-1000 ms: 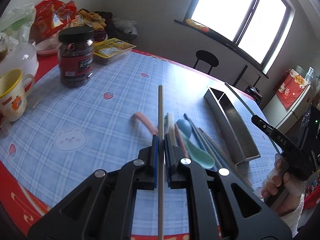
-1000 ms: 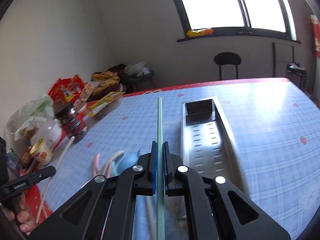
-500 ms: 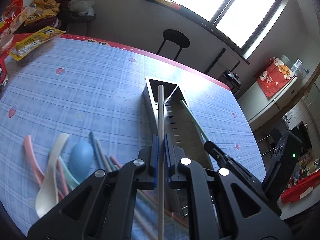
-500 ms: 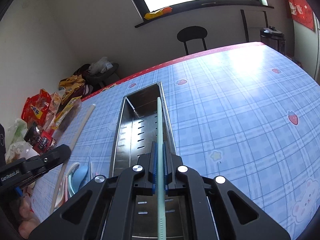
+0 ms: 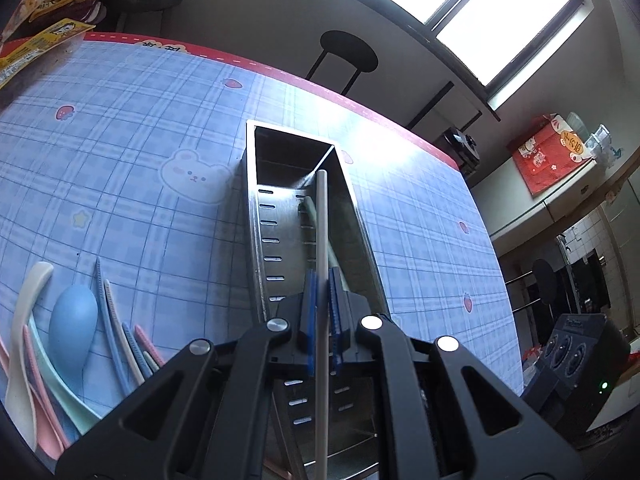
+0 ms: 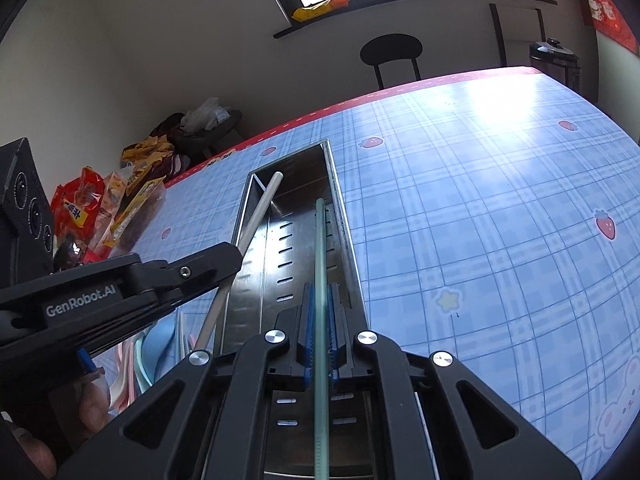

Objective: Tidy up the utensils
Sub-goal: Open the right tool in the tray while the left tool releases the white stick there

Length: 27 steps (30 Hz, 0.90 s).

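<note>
Blue-checked worktop (image 5: 120, 168) carries a steel tray (image 5: 256, 240) at frame centre, over which each gripper, left gripper (image 5: 321, 320) and right gripper (image 6: 319, 334), clamps mid-shaft one light, stiff, slippery-looking chopstick: white chopstick (image 5: 322, 240), green chopstick (image 6: 320, 248).

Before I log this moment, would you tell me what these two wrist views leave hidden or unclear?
- Left wrist view: the near end of the metal tray is covered by the left gripper.
- Left wrist view: the spoons and chopsticks pile runs off the left edge.
- Right wrist view: whether the green chopstick touches the tray floor is unclear.
- Right wrist view: the right gripper hides the chopstick's grip.
</note>
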Available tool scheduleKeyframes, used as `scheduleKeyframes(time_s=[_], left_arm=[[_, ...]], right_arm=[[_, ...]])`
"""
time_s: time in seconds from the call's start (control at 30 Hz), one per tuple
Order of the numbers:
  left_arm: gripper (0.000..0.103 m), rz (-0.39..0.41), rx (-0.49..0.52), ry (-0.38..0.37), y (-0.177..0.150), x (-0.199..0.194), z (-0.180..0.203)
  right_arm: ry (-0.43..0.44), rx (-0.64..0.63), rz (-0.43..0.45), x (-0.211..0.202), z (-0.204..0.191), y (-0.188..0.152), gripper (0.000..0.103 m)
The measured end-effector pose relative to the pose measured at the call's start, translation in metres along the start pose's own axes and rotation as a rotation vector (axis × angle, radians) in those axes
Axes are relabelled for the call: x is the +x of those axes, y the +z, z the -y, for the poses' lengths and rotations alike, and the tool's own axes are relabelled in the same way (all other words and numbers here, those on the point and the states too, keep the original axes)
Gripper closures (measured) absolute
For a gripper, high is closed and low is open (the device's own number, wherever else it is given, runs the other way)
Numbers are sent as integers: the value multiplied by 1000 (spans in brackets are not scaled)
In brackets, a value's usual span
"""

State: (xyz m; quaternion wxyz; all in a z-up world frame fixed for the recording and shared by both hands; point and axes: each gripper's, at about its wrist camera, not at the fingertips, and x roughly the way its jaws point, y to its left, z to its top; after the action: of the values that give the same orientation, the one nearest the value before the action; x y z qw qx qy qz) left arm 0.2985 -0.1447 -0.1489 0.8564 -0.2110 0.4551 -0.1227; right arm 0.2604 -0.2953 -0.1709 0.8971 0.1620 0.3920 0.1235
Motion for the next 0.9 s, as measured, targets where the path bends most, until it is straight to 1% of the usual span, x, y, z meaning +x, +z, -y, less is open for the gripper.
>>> scheduleKeyframes(time_s=[0.03,0.07,0.13,0.17,0.23,0.37,0.4,0.47,0.5,0.53,0.57,0.6,0.63,0.67,0.7,0.77,0.8,0.83,0.87,0.9], left_arm=[[93,-1,-5,0,2,2,0],[93,-1,-10,2,2,4,1],[93,1,-14,5,2,3,-1],[93,2,-16,8,3,4,-1],[93,1,-20,8,4,7,0],[93,-16,-3,15,8,20,6],[90,-12,3,16,9,20,6],[82,10,21,19,11,17,8],[77,26,29,19,12,13,9],[73,39,36,23,13,10,9],[71,57,43,27,16,3,8],[63,74,49,30,17,-3,7],[53,90,55,35,18,-10,7],[49,114,64,44,19,-19,5],[41,135,75,58,20,-27,4],[28,172,86,88,21,-45,-2],[13,194,87,98,22,-55,-6],[9,219,87,108,21,-64,-10],[9,256,92,123,19,-76,-15],[8,274,100,137,19,-85,-17]], right_arm=[[0,-2,5,-2,-1,0,93],[-4,-1,13,-4,-1,1,86],[-7,2,33,-11,1,2,80],[-22,4,42,-15,2,2,75],[-43,7,61,-20,6,3,72],[-52,25,84,-28,13,4,58],[-57,25,88,-29,14,4,56],[-70,26,95,-30,16,5,47],[-76,27,98,-31,16,5,45],[-83,29,103,-32,17,5,40],[-92,32,111,-33,18,5,32],[-101,34,119,-35,19,5,28],[-110,36,127,-36,19,5,20],[-120,38,136,-37,20,5,11],[-132,41,143,-37,20,5,6],[-138,40,156,-38,20,4,6],[-136,36,157,-38,20,4,6],[-133,34,157,-38,20,4,6],[-130,33,159,-38,20,3,6],[-124,31,162,-38,20,2,6]])
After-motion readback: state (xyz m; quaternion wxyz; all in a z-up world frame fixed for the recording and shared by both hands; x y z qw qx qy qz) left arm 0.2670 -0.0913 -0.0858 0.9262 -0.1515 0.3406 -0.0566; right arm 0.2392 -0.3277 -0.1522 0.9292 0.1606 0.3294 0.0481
